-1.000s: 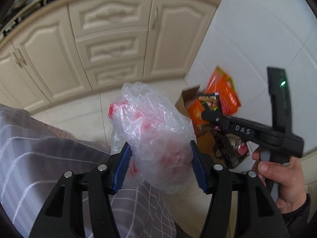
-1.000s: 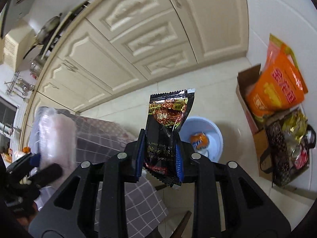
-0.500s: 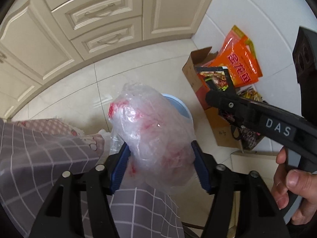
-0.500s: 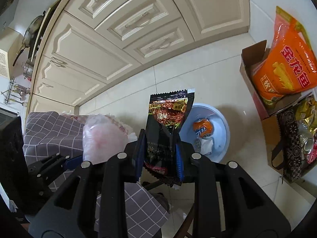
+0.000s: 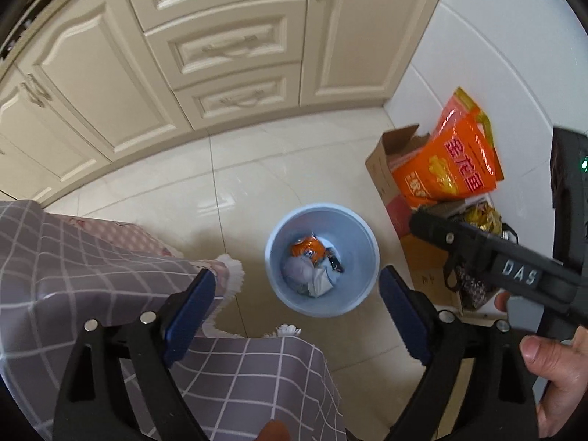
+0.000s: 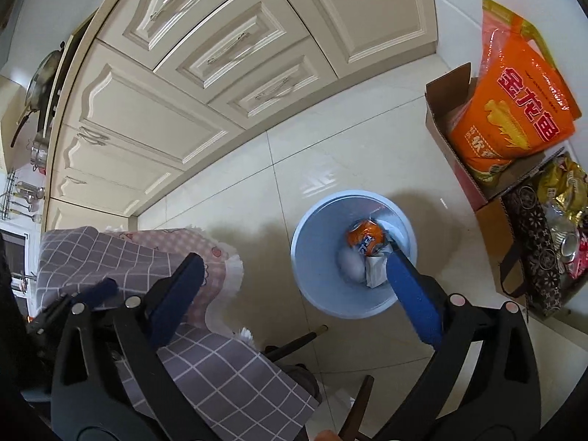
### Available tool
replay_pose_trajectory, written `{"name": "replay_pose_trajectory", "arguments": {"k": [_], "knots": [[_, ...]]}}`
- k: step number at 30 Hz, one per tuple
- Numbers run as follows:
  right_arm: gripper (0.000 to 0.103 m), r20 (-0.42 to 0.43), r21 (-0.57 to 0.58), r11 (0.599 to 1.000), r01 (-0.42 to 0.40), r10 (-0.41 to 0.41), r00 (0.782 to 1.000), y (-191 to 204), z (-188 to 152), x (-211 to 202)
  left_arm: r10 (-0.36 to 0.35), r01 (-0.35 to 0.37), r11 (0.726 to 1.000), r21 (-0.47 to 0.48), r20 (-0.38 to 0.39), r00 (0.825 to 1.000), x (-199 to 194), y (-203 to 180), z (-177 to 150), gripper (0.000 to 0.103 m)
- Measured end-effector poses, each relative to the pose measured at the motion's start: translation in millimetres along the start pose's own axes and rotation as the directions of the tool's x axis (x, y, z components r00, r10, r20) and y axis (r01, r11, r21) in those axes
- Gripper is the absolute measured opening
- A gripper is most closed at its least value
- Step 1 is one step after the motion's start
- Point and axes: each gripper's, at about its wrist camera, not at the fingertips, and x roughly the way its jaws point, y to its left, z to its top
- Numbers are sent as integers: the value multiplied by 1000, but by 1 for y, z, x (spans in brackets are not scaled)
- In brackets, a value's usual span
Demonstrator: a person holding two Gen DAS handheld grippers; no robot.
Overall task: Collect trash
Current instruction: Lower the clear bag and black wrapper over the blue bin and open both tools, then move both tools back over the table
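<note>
I see cream wooden kitchen cabinets [image 5: 228, 47] with carved drawer fronts, my landmark, along the far side. Glossy beige floor tiles [image 5: 294, 169] run from their base towards me. Right of the cabinets, by a white wall, an open brown cardboard box [image 6: 446, 110] holds a large orange plastic bag [image 6: 514, 106]. A grey checked tablecloth [image 5: 92, 253] hangs nearest me, left.
</note>
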Motion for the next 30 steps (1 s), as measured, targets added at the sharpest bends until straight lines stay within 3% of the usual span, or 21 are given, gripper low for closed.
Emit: {"name": "replay_pose_trajectory", "arguments": {"k": [5,11,22,30], "knots": [[97,39,-17,1000,1,-1,999,13,-8,-24,1,-1,1000,-5,74,997,-32,1,-11,89],[97,113,-89,996,3,7,994,53,-15,-66,-18,22,1000,-17,191,982,-85,3,-30,89],[97,214,-301,951,-69,138,967,164,-42,-141,14,21,996,-86,386,922,-188,48,-80,89],[97,215,-438,892,-110,223,951,237,-75,-168,108,-14,980,-197,476,873,-248,112,-134,89]]}}
